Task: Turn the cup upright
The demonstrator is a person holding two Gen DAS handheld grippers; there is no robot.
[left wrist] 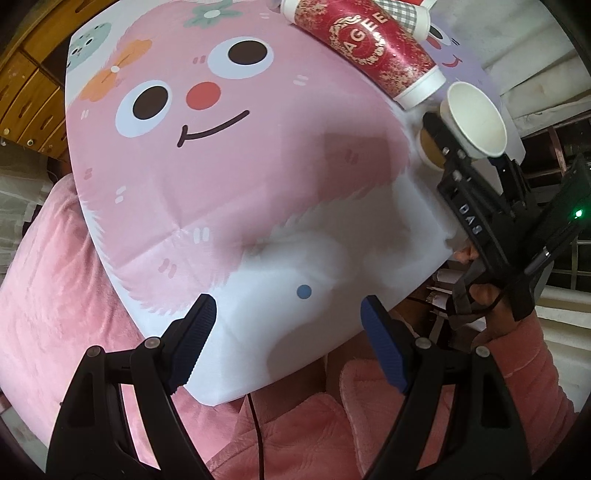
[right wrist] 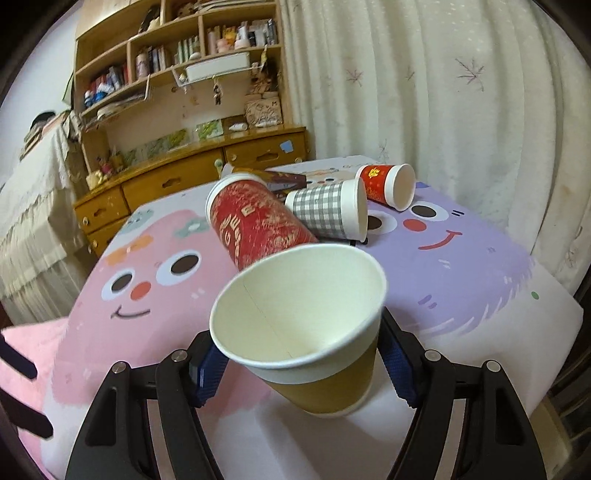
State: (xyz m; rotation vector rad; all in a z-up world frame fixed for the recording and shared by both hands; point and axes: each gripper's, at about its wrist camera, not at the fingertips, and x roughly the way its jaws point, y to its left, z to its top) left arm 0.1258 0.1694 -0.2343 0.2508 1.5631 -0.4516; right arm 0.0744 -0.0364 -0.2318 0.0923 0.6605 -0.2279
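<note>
Four paper cups [right wrist: 299,332], two grippers [right wrist: 301,363]

We see the tall red cup [right wrist: 255,225] partly hidden behind the tan cup [right wrist: 306,325]; shelf [right wrist: 177,55] items too small to identify; the checked cup [left wrist: 402,14] cut off at the frame's top.

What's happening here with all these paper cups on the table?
A person is working with two hand-held grippers. The right hand-held gripper is clamped on a brown-and-white paper cup, which is tilted, mouth up and forward, above the cartoon tablecloth. Behind it, a tall red cup, a grey checked cup and a small red cup lie on their sides. The left hand-held gripper is open and holds nothing.
</note>
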